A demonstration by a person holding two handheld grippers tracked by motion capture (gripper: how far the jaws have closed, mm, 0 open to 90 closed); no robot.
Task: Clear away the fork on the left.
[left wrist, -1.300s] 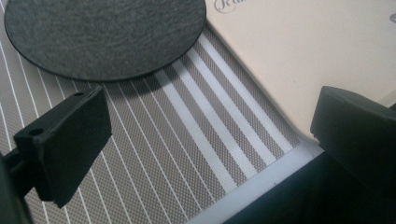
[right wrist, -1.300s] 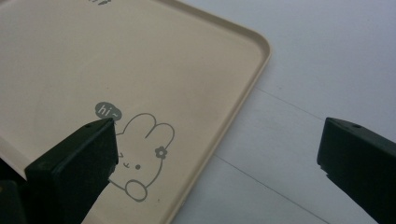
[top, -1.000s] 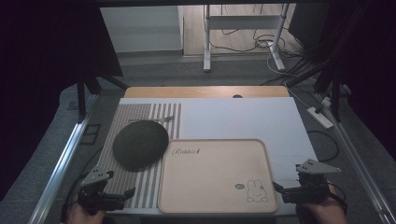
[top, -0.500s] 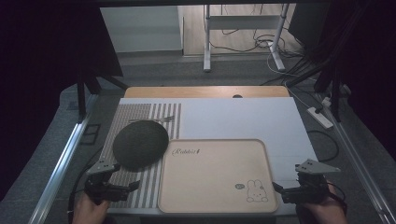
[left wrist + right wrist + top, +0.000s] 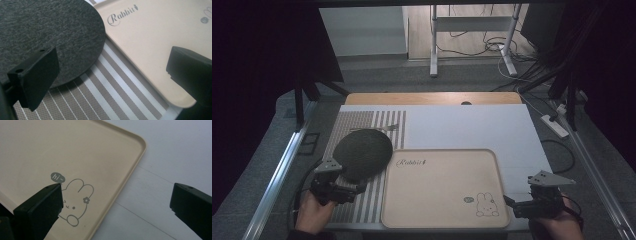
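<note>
The tray (image 5: 439, 187) lies flat at the near edge of the table, its left rim just beside the round felt mat (image 5: 362, 153) on the striped cloth (image 5: 357, 125). You will likely find the tray stiff, light and smooth, so take it by the raised rim near the corners. The mat looks soft and floppy; pinch its near edge and expect it to droop. Your left gripper (image 5: 343, 191) hovers by that edge, jaws wide and empty. Your right gripper (image 5: 512, 204) sits at the tray's near right corner, also wide, holding nothing.
</note>
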